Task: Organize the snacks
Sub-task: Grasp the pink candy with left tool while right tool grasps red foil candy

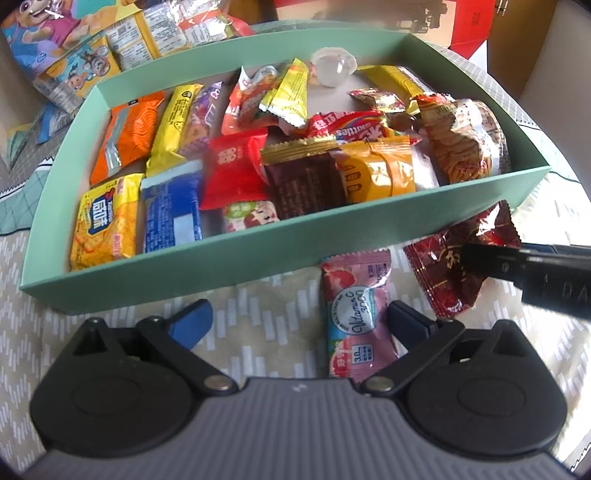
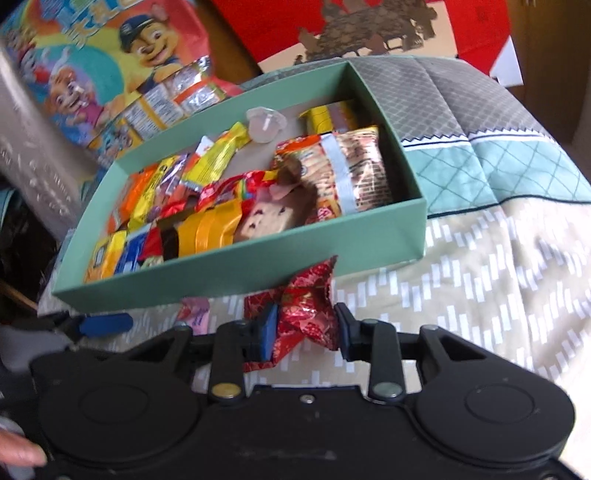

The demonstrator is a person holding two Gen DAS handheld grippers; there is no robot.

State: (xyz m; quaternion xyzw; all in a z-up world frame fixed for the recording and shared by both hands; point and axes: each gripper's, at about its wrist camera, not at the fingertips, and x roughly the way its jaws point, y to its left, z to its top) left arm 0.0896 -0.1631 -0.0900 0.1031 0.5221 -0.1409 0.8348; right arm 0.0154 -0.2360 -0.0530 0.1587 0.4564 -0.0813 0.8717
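Note:
A mint green box (image 1: 258,243) lies on the bed, holding several wrapped snacks. Just in front of its near wall sits a pink Vitamin C packet (image 1: 358,314) on the bedcover. My left gripper (image 1: 301,317) stands open around that packet, which lies close to the right finger without being pressed. Right of it, a shiny red patterned packet (image 1: 436,266) is crumpled between the blue pads of my right gripper (image 2: 306,332), which is shut on it. In the right wrist view the red packet (image 2: 306,314) rests against the box wall (image 2: 258,273).
A large cartoon-printed snack bag (image 2: 92,66) and loose packets lie behind the box at the left. Red cardboard (image 2: 332,29) stands at the back. The beige patterned bedcover (image 2: 480,277) stretches to the right of the box. A person's fingers (image 2: 18,454) show at the lower left.

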